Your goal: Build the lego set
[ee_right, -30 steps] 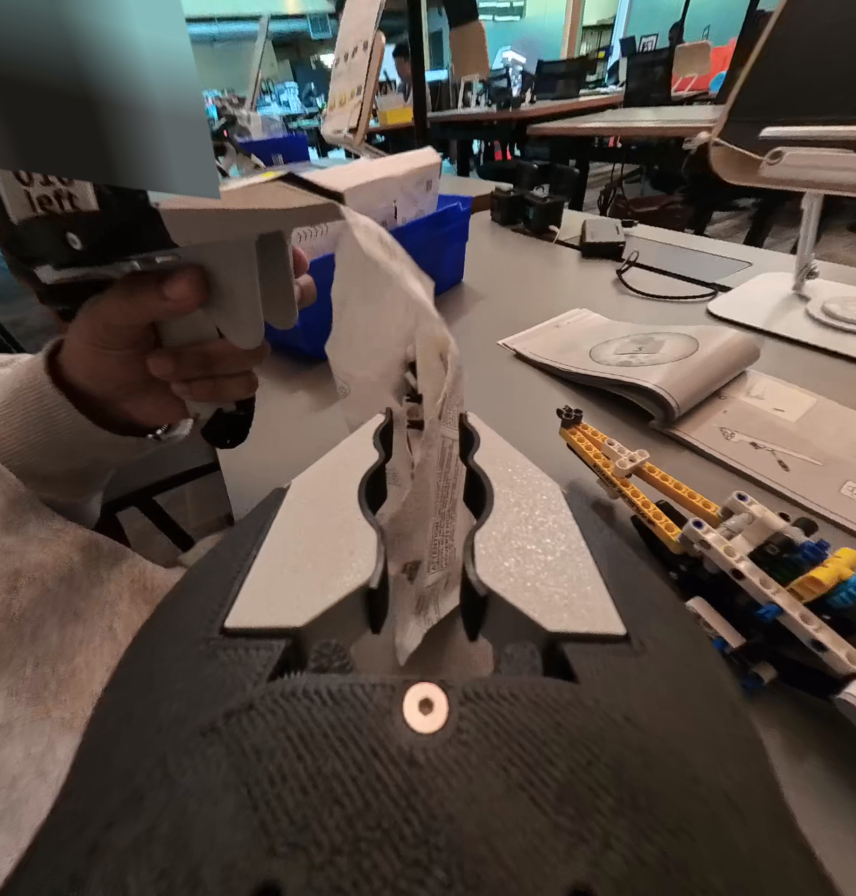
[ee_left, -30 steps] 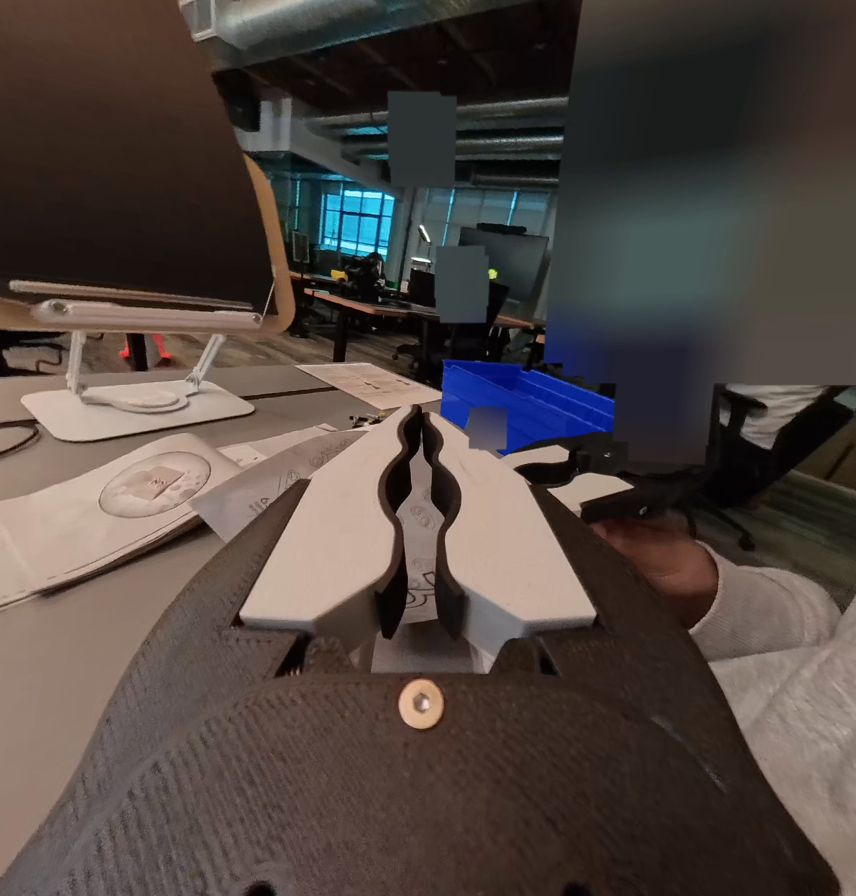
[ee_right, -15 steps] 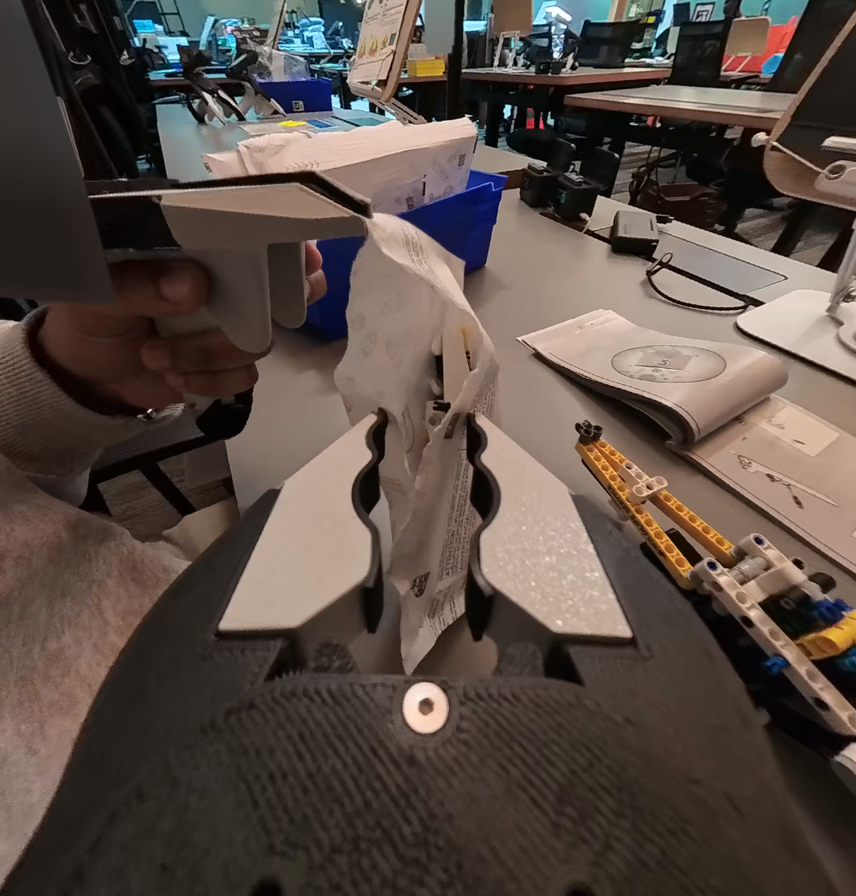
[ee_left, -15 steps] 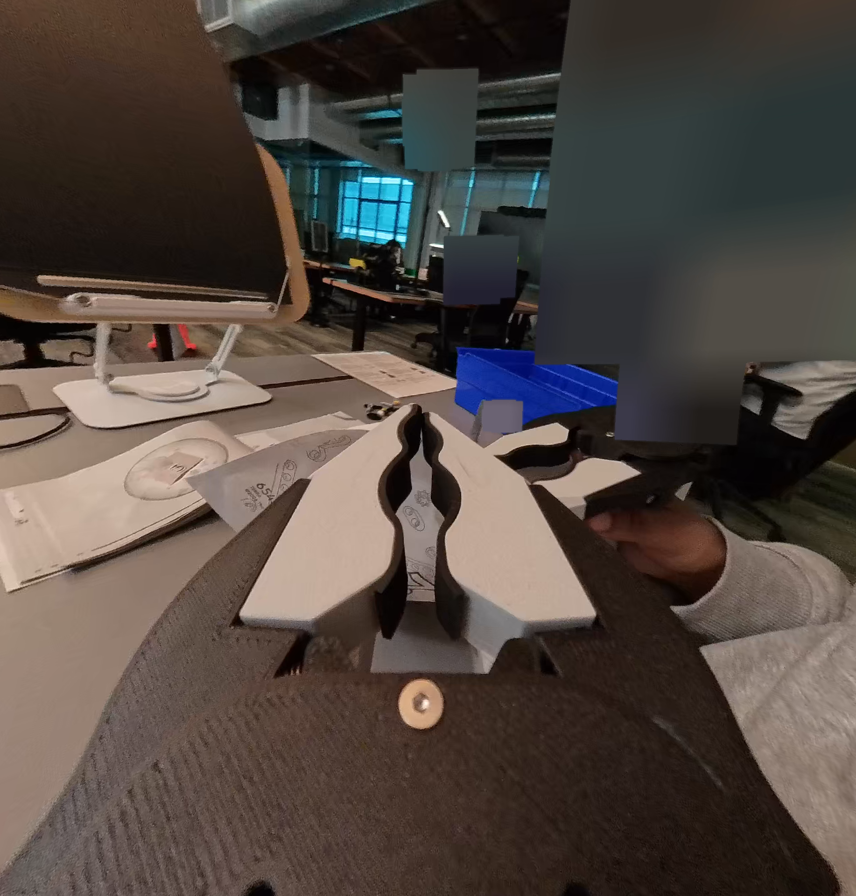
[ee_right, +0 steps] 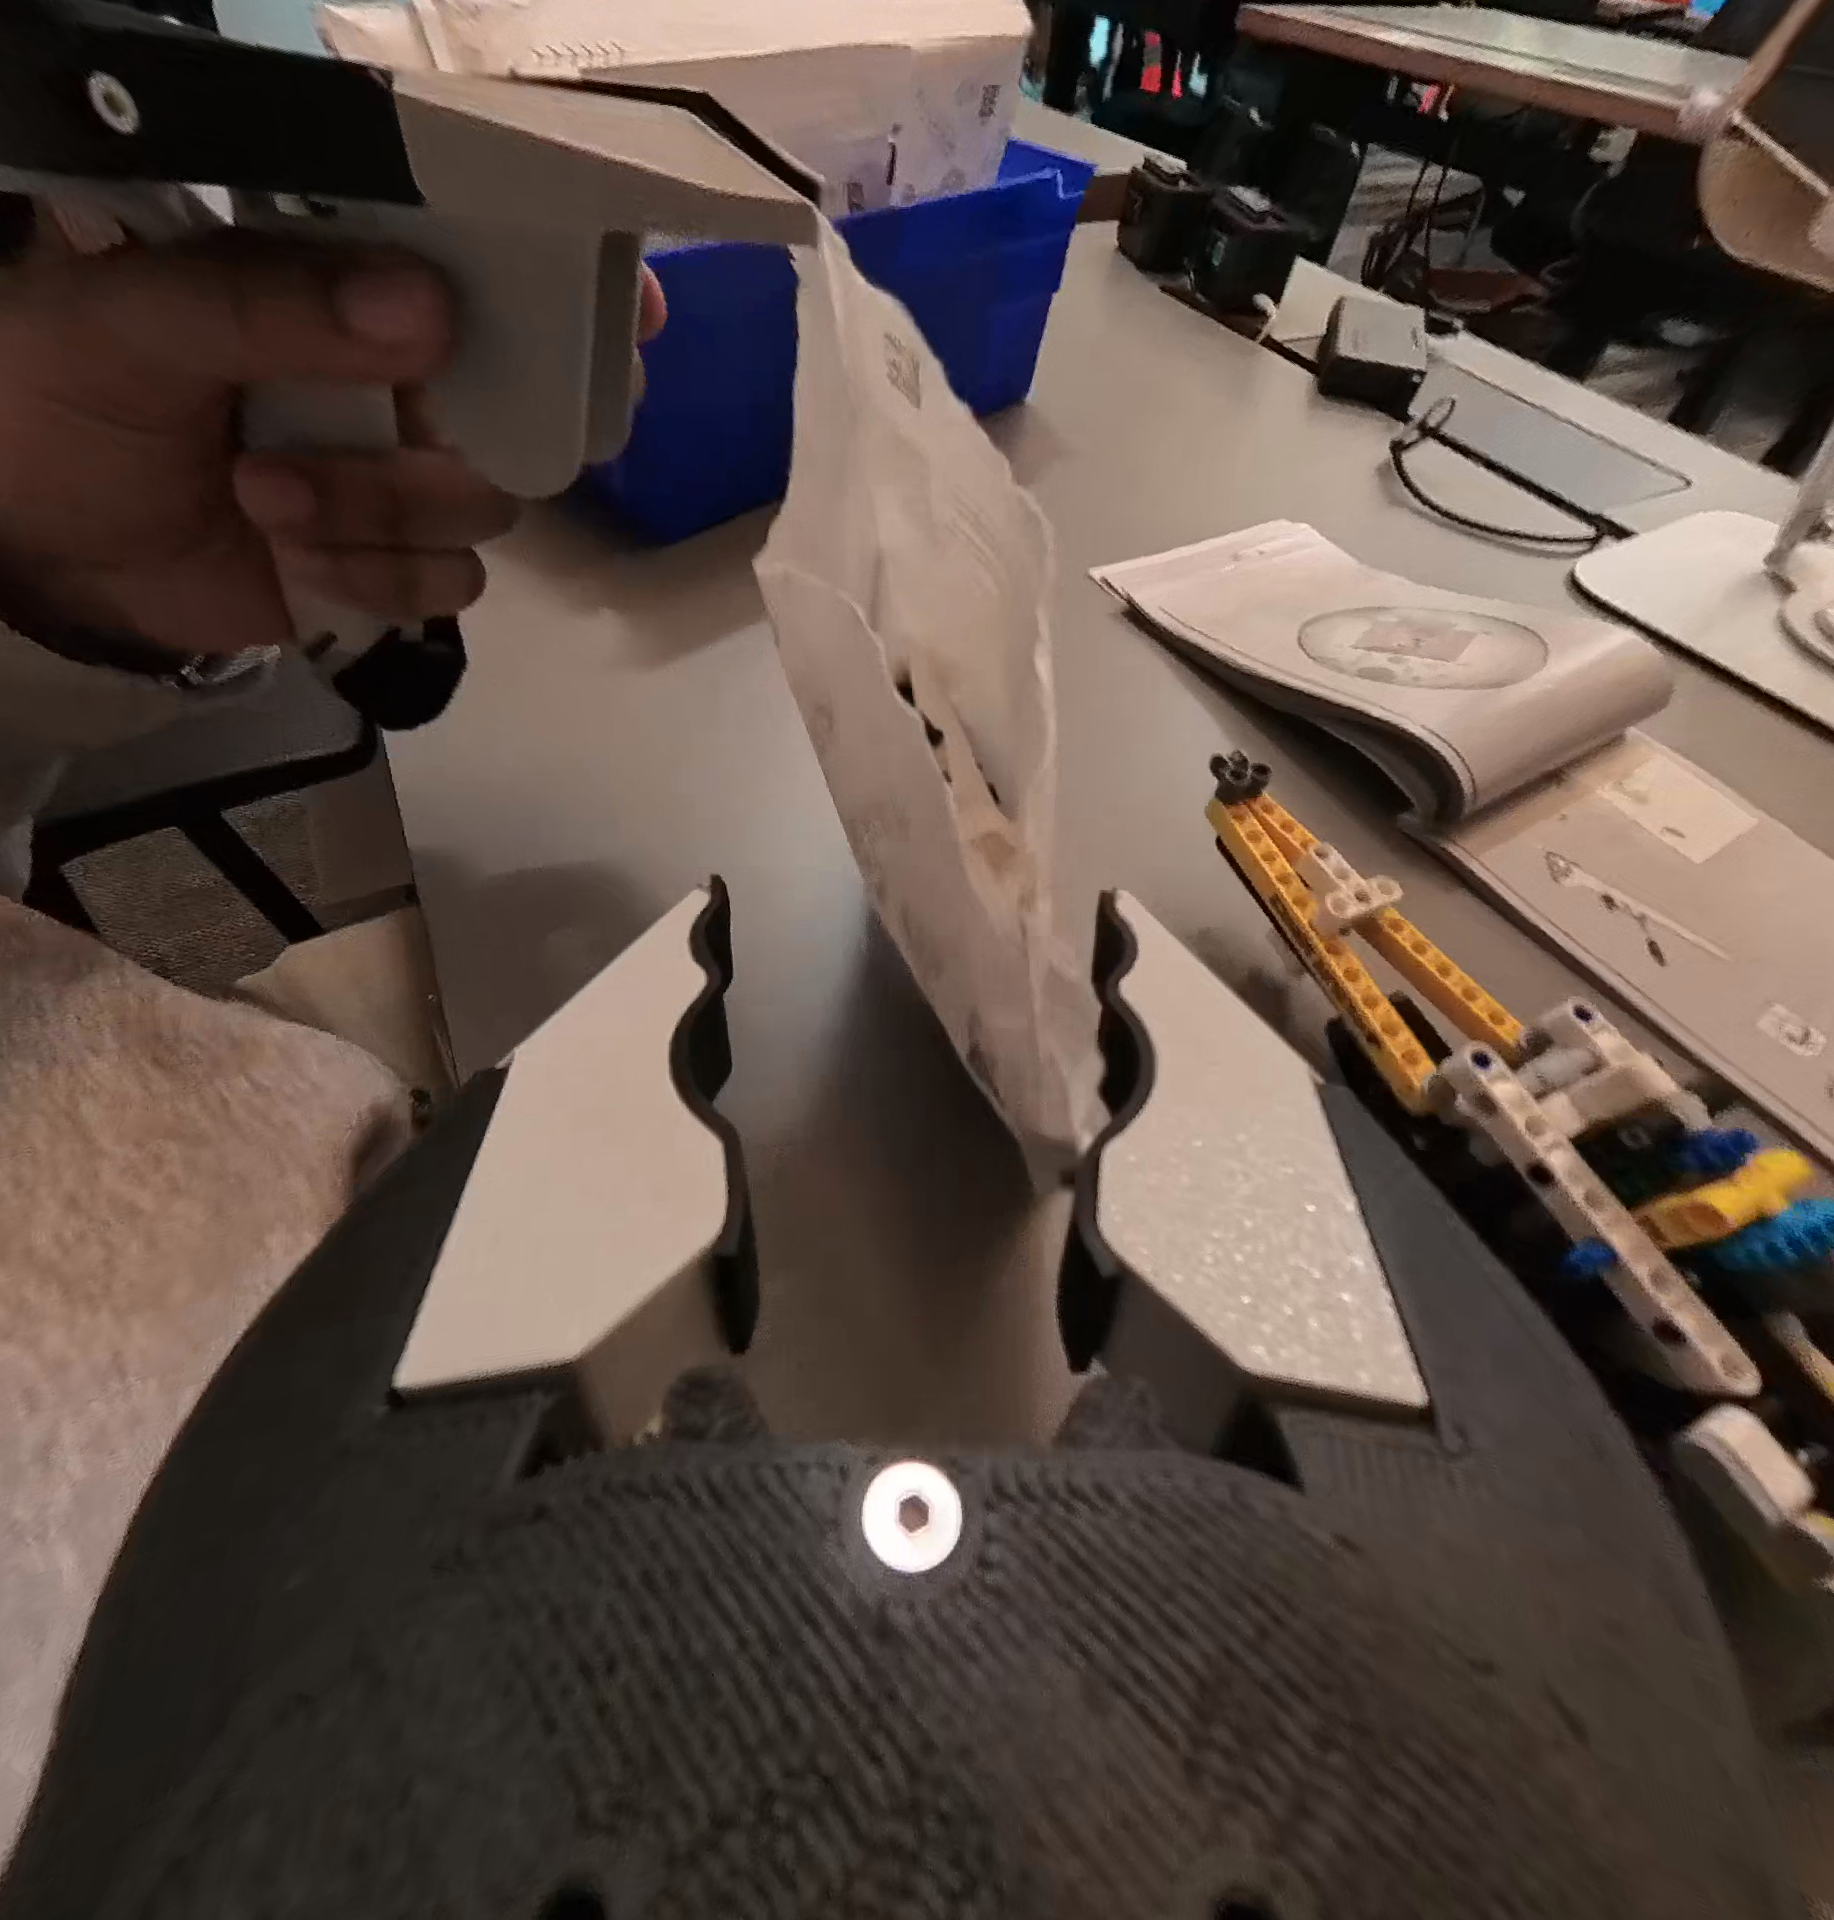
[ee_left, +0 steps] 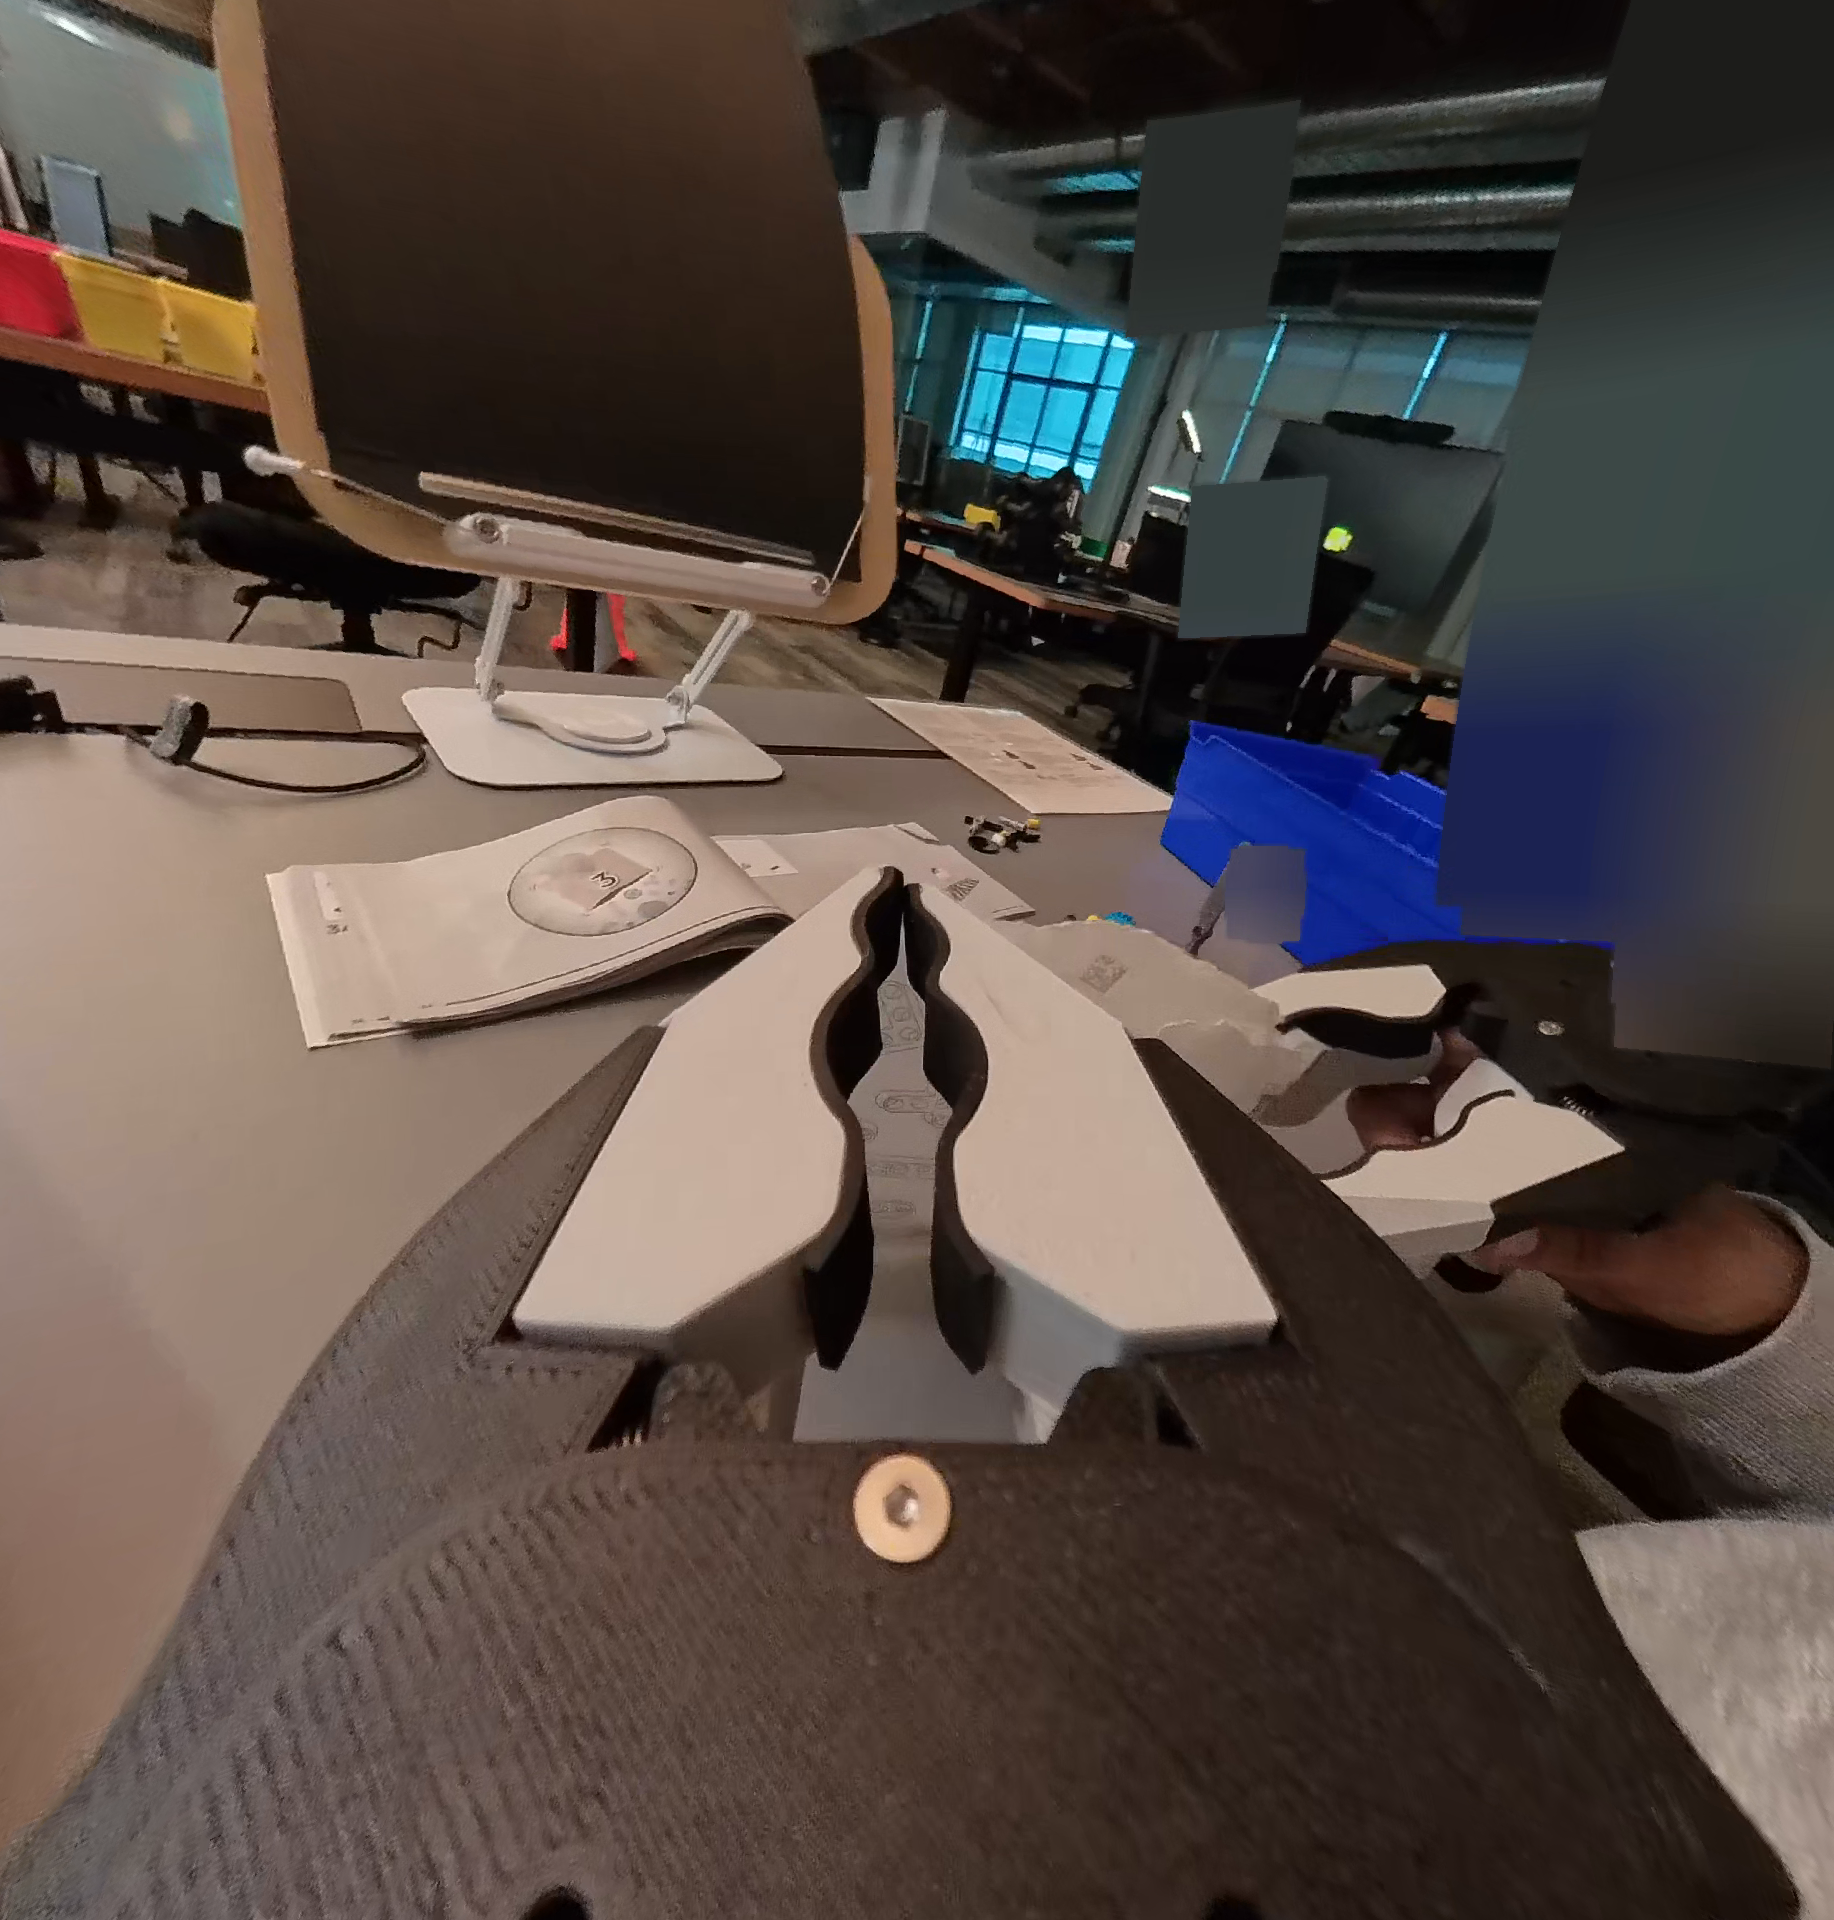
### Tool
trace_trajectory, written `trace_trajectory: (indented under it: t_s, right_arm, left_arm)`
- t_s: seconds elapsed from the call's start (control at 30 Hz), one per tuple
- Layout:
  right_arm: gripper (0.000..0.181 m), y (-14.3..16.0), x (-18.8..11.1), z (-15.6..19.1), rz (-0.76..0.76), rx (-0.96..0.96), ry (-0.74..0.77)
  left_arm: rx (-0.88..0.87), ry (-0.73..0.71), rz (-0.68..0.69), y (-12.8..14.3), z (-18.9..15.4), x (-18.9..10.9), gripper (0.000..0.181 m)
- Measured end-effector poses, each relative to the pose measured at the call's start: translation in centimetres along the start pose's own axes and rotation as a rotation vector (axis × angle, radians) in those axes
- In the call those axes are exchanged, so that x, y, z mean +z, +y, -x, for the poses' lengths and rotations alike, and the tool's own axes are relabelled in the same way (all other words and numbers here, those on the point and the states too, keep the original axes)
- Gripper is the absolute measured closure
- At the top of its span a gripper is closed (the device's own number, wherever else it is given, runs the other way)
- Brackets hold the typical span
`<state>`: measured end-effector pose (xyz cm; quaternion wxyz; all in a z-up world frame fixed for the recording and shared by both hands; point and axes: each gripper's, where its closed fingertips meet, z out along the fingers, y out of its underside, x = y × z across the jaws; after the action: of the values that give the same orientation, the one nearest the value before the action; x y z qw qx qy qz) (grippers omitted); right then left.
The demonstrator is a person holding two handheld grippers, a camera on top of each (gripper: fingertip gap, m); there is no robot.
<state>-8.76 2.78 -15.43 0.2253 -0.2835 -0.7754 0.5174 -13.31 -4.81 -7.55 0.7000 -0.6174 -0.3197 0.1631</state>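
A white paper parts bag hangs from my left gripper, which is shut on its top edge. In the left wrist view the bag shows between and right of the left gripper's closed fingers. My right gripper is open below the bag. The bag's lower end rests against its right finger's inner pad. The right gripper also shows open in the left wrist view. A partly built yellow, white and blue lego model lies on the grey table, right of my right gripper.
An instruction booklet lies behind the model. A blue bin holding more white bags stands at the table's edge. A stand with a dark screen and a black cable are at the back. A few small parts lie near a loose sheet. Across from one pair of fingers to the other is roughly 12 cm.
My right gripper has opened and let go of the bag, which now hangs from the left gripper alone. The left gripper has stayed shut on the bag while its view swung left.
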Motion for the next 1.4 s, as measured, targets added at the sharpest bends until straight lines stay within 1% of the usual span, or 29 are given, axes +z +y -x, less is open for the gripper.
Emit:
trace_trajectory:
  t_s: [0.07, 0.1, 0.2, 0.3, 0.4, 0.53, 0.6, 0.73, 0.8, 0.9, 1.0, 1.03, 1.07, 1.13, 1.2, 1.3, 1.4]
  right_arm:
    - [0.113, 1.0, -0.4, -0.4, 0.023, 0.028, 0.000]
    - [0.117, 1.5, -0.6, -0.7, 0.028, 0.039, 0.007]
    - [0.138, 2.3, -0.9, -1.1, 0.043, 0.056, 0.018]
    - [0.163, 3.1, -1.1, -1.7, 0.071, 0.051, 0.046]
    - [0.173, 2.6, -1.4, -1.8, 0.044, 0.048, 0.052]
    - [0.179, 1.4, -1.8, -1.4, -0.018, 0.059, 0.022]
    - [0.179, 1.2, -1.8, -1.4, -0.023, 0.048, 0.027]
    - [0.178, 1.1, -1.2, -1.3, -0.009, 0.027, 0.033]
    - [0.178, 1.0, -1.0, -1.2, -0.008, 0.021, 0.026]
    - [0.179, 0.6, -1.0, -1.1, -0.026, 0.028, 0.019]
    - [0.180, 0.1, -1.2, -1.1, -0.056, 0.065, -0.011]
    - [0.180, 0.1, -1.1, -1.0, -0.060, 0.077, -0.022]
    - [0.181, 0.2, -1.0, -1.1, -0.057, 0.083, -0.026]
    - [0.181, 0.5, -0.7, -1.1, -0.049, 0.075, -0.021]
    - [0.181, 0.5, -0.5, -1.0, -0.050, 0.060, -0.021]
    - [0.181, 0.3, -0.1, -0.4, -0.050, 0.017, -0.034]
    - [0.180, 0.3, 0.2, 0.0, -0.040, -0.020, -0.041]
  left_arm:
    - [-0.023, -0.003, 0.004, 0.2, 0.3, 0.1, 0.181]
    - [-0.034, 0.002, 0.004, 0.2, 0.4, 0.1, 0.181]
    - [-0.066, 0.012, 0.009, 0.4, 0.6, 0.3, 0.181]
    - [-0.080, 0.007, 0.012, 0.5, 1.1, 0.3, 0.181]
    - [-0.092, 0.001, 0.020, 0.8, 1.6, 0.4, 0.181]
    - [-0.166, 0.037, 0.012, 1.1, 1.5, 0.7, 0.181]
    - [-0.210, 0.063, 0.016, 1.3, 1.3, 0.9, 0.181]
    - [-0.276, 0.187, 0.071, 2.3, -0.2, 1.0, 0.181]
    - [-0.281, 0.167, 0.063, 2.3, 0.4, 0.8, 0.181]
    - [-0.268, 0.118, 0.026, 1.3, 2.1, 0.1, 0.181]
    - [-0.220, 0.103, 0.033, 0.5, 3.0, -0.9, 0.181]
    - [-0.190, 0.093, 0.035, 0.1, 3.3, -1.2, 0.178]
    - [-0.155, 0.079, 0.038, -0.3, 3.5, -1.5, 0.170]
    - [-0.067, 0.060, 0.047, -1.0, 3.5, -2.1, 0.129]
    - [0.035, 0.074, 0.113, -0.8, 2.6, -2.3, 0.118]
    - [0.136, 0.147, 0.210, 0.7, 0.1, -1.8, 0.120]
    - [0.237, 0.211, 0.330, 3.3, -2.1, -0.8, 0.122]
